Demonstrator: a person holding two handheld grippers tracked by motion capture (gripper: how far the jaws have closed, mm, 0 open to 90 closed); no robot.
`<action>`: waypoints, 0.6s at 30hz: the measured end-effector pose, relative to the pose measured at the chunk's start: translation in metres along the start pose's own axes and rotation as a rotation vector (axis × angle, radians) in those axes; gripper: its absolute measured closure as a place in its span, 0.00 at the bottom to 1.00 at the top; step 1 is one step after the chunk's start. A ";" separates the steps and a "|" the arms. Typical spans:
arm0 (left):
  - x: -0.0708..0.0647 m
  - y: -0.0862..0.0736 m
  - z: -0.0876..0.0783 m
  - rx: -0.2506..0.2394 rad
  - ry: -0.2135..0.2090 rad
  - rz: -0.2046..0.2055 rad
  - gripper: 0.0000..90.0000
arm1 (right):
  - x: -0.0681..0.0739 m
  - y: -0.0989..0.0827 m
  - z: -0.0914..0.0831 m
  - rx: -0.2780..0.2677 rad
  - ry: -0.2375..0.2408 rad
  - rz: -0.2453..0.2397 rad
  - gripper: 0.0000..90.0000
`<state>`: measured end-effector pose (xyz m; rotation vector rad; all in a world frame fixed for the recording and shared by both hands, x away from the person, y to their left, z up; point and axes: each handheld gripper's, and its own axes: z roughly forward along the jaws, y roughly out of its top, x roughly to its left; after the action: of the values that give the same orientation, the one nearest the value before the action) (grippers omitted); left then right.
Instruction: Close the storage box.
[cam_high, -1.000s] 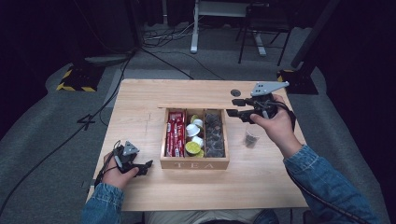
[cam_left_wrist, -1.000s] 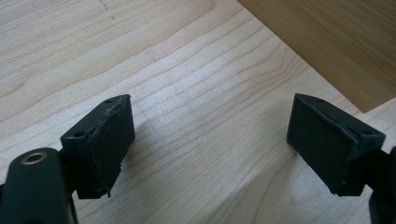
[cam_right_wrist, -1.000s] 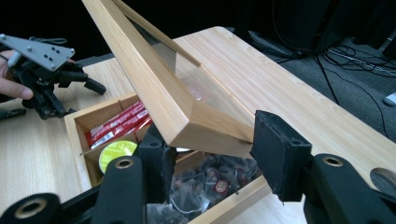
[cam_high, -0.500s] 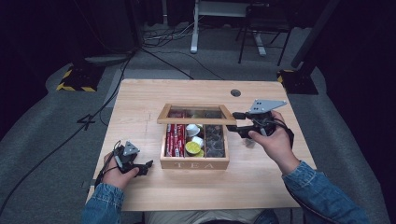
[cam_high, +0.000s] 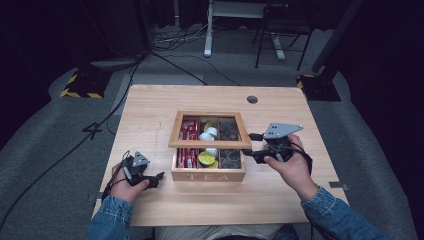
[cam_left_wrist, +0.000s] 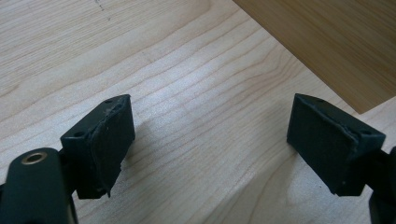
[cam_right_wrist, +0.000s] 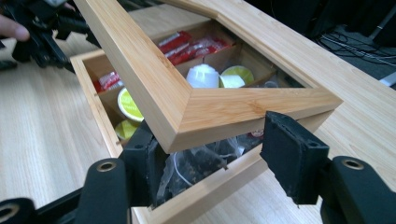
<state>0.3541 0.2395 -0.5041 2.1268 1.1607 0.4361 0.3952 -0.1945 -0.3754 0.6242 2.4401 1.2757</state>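
Lowering lid (cam_high: 210, 144) onto tea box (cam_high: 208, 176). Right gripper (cam_right_wrist: 212, 154) jaws apart, just been opening round lid corner, letting go. Left gripper (cam_left_wrist: 205, 140) apart, empty, parked on table (cam_high: 150, 105).

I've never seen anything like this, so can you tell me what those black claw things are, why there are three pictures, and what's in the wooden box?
A person sits at a wooden table, holding a two-jaw gripper in each hand. One picture comes from a camera up above. The other two come from small cameras riding on the grippers.

The left gripper rests open on the table, with nothing between its jaws. The right gripper is at the corner of the lid of a tea box. Its jaws have just been opening, and that corner sits loosely between them. The lid is partly down.

Inside the box are red packets, round cups and dark tea bags.
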 end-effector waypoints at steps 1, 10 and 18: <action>0.000 0.000 0.000 0.004 -0.004 -0.001 0.17 | 0.001 -0.001 0.000 0.004 -0.004 -0.003 0.45; 0.000 0.000 0.000 0.005 -0.006 0.000 0.17 | 0.011 -0.013 0.005 0.028 -0.033 -0.017 0.46; -0.001 0.000 0.000 0.003 -0.003 0.006 0.17 | 0.016 -0.025 0.011 0.051 -0.026 -0.012 0.47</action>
<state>0.3542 0.2387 -0.5039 2.1333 1.1550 0.4340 0.3803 -0.1914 -0.4032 0.6340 2.4585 1.1970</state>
